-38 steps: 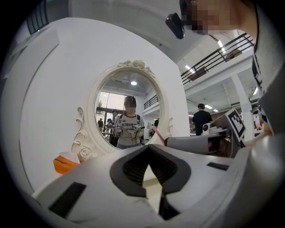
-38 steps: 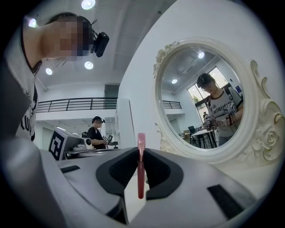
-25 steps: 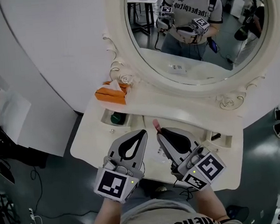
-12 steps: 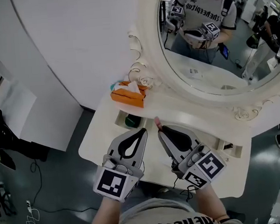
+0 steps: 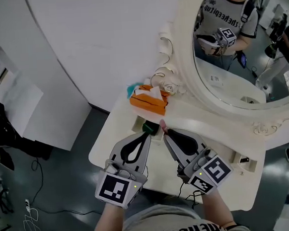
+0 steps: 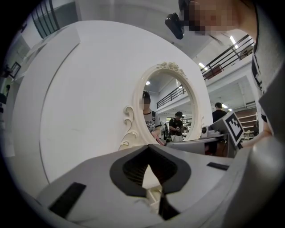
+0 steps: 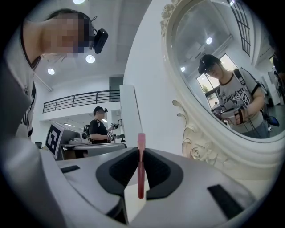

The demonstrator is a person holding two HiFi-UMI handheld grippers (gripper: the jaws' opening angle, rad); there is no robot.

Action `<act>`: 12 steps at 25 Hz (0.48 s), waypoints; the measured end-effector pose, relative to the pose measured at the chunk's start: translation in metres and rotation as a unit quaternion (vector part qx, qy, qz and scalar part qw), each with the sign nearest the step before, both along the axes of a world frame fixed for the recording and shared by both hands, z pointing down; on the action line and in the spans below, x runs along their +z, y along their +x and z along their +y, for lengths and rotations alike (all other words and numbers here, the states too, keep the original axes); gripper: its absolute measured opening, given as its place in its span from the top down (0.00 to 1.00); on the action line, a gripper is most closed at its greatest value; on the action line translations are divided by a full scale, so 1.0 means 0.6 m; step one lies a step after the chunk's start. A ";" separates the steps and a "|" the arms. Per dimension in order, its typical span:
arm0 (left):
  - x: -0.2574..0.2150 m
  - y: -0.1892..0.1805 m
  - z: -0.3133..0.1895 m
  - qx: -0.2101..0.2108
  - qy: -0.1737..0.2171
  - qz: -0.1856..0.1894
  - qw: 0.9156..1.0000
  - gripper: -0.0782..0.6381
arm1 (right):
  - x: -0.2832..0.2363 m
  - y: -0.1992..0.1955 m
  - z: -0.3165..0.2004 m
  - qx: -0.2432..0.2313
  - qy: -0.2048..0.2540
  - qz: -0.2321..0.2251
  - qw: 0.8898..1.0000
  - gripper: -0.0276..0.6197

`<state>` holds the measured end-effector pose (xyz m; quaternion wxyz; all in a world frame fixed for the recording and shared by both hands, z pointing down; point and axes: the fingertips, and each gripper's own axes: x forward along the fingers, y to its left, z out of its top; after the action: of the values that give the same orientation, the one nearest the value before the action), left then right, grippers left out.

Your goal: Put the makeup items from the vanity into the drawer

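In the head view, the left gripper (image 5: 147, 136) and right gripper (image 5: 165, 134) are held side by side above the vanity (image 5: 109, 142). Only the tip of a pink makeup stick (image 5: 162, 126) is seen, past the right jaws.

In the left gripper view, the jaws (image 6: 149, 147) are pressed together with nothing between them, and the vanity top is hidden.

In the right gripper view, the stick (image 7: 141, 164) is clamped upright between the closed jaws (image 7: 140, 151). Its kind cannot be made out.
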<state>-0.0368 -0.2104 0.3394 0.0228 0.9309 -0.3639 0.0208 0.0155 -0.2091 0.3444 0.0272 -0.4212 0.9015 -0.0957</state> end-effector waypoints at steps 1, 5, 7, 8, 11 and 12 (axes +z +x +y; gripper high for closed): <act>0.003 -0.006 -0.003 -0.002 -0.009 -0.001 1.000 0.87 | 0.002 -0.005 -0.004 -0.002 -0.002 0.001 1.000 0.86; 0.015 -0.026 -0.017 -0.006 -0.037 -0.004 0.999 0.87 | 0.013 -0.025 -0.024 -0.005 -0.009 0.006 1.000 0.86; 0.016 -0.036 -0.029 -0.008 -0.023 -0.001 1.000 0.87 | 0.022 -0.032 -0.036 -0.005 -0.013 0.009 1.000 0.86; 0.016 -0.040 -0.034 -0.009 -0.017 0.000 1.000 0.87 | 0.027 -0.036 -0.041 -0.005 -0.016 0.012 1.000 0.86; 0.024 -0.053 -0.043 -0.010 -0.033 -0.001 0.999 0.87 | 0.045 -0.046 -0.056 -0.005 -0.026 0.023 0.999 0.86; 0.029 -0.057 -0.045 -0.011 -0.044 -0.003 0.999 0.87 | 0.053 -0.049 -0.062 -0.004 -0.030 0.027 0.999 0.86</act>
<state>-0.0709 -0.2377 0.3566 0.0628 0.9251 -0.3725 0.0391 -0.0139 -0.2461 0.3762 -0.0102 -0.4208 0.9003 -0.1110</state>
